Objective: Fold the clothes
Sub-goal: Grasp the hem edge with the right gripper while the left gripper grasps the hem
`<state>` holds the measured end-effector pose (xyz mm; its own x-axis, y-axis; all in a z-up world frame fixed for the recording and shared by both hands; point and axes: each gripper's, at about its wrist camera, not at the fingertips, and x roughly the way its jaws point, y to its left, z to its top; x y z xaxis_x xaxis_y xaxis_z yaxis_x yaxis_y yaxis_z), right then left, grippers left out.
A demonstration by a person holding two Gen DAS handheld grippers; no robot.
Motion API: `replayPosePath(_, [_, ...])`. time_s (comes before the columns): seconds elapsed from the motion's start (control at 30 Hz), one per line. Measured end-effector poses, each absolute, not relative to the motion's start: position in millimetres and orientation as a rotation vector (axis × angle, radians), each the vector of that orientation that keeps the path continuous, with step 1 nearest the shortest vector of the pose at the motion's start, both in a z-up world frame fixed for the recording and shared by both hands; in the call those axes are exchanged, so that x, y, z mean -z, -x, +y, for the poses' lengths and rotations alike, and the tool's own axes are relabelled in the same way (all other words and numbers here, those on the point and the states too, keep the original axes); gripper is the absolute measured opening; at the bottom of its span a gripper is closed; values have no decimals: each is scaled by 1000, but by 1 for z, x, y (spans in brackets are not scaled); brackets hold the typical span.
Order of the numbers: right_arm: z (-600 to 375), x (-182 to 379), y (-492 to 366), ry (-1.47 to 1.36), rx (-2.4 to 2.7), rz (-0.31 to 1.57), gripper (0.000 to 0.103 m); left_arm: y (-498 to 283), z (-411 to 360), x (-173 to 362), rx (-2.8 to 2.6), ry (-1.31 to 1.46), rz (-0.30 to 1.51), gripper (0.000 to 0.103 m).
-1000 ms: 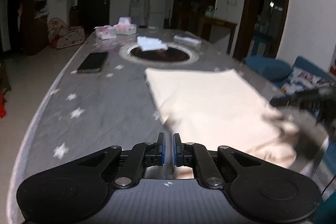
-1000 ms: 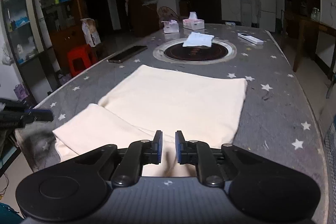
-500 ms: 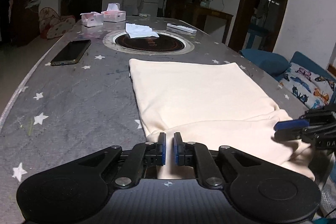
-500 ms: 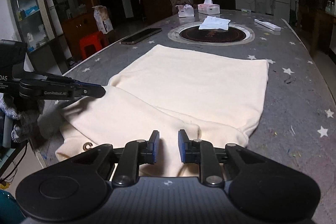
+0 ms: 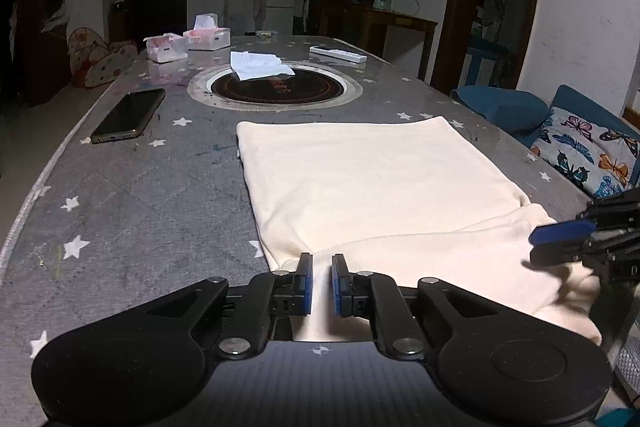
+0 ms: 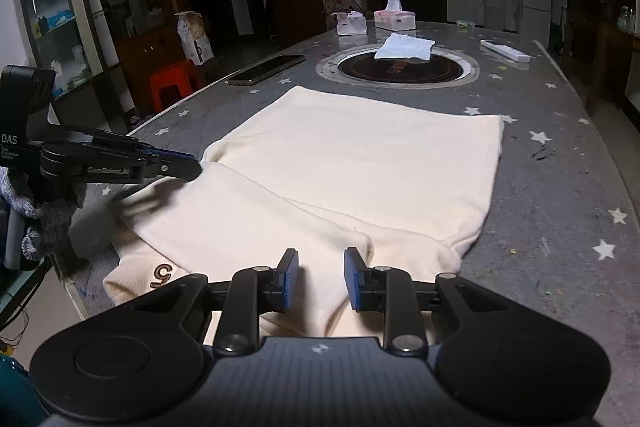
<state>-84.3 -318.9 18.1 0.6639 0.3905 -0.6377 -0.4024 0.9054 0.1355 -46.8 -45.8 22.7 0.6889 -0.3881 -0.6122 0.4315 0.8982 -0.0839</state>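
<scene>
Left gripper [image 5: 319, 283]: held low at the near left edge of the garment; a narrow gap is seen between the blue pads, with cream cloth showing in it. Whether the cloth is pinched cannot be told.
Right gripper [image 6: 317, 279]: jaws set clearly apart above the near right part of the garment; nothing is gripped.
Garment [image 5: 360, 183]: a cream piece of clothing is laid flat on the table [image 5: 140, 187], its far part smooth and squared, its near part doubled over in a thicker layer that reaches the table's front edge. A small brown mark is seen near the front left corner.
Done so far: judged from the lie of the cloth, at least one fold has been made, since a layered band runs across the near side.
Left to do: further folds are judged to be needed, as the piece is wide and overhangs the edge.
Beyond: a phone [image 5: 129, 115], a round inset plate [image 5: 276, 93], tissue boxes [image 5: 207, 38].
</scene>
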Motion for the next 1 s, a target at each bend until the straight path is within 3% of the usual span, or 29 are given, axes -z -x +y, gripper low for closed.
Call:
replayPosePath(0.63, [-320,-21,80,42,-472,680,24,86,-51,-30,520,-161,662,21])
replayPosePath(0.7, [-320,-25,87,67,-497,673,24,94,-51,-33,551,-188,656,26])
replayPosePath(0.87, [-315,-14,99,155,-525,711,25,121,-55,-35,623,-286,657,28])
replayPosePath(1.0, [-316,-19,111,188,-528,700,25,141,-55,-35,673,-374,620,39])
